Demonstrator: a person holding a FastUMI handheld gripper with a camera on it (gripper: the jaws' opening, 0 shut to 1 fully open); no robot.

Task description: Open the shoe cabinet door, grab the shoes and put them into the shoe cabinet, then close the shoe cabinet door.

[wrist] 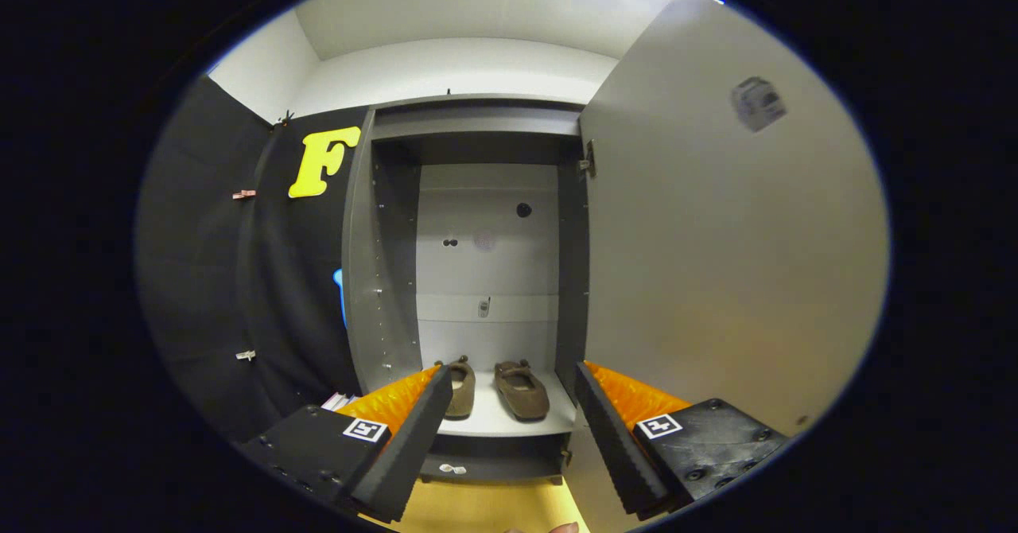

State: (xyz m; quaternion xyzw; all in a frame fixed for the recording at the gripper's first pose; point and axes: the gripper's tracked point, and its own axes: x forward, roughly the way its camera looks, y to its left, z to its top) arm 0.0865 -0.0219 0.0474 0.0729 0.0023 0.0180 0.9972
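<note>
The grey shoe cabinet (pixel 382 278) stands straight ahead with its door (pixel 716 278) swung wide open to the right. Two brown shoes lie side by side on its bottom shelf (pixel 493 420): the left shoe (pixel 459 390) is partly hidden behind my left finger, the right shoe (pixel 522 390) shows in full between the fingers. My gripper (pixel 509 382) is open, its fingers spread apart in front of the cabinet with nothing held. The shoes lie just beyond the fingertips.
The open door's inner face rises close beside the right finger. A black cloth wall hangs left of the cabinet. Wooden floor (pixel 493 509) lies below the cabinet base. A fingertip of a person (pixel 557 527) peeks in at the bottom.
</note>
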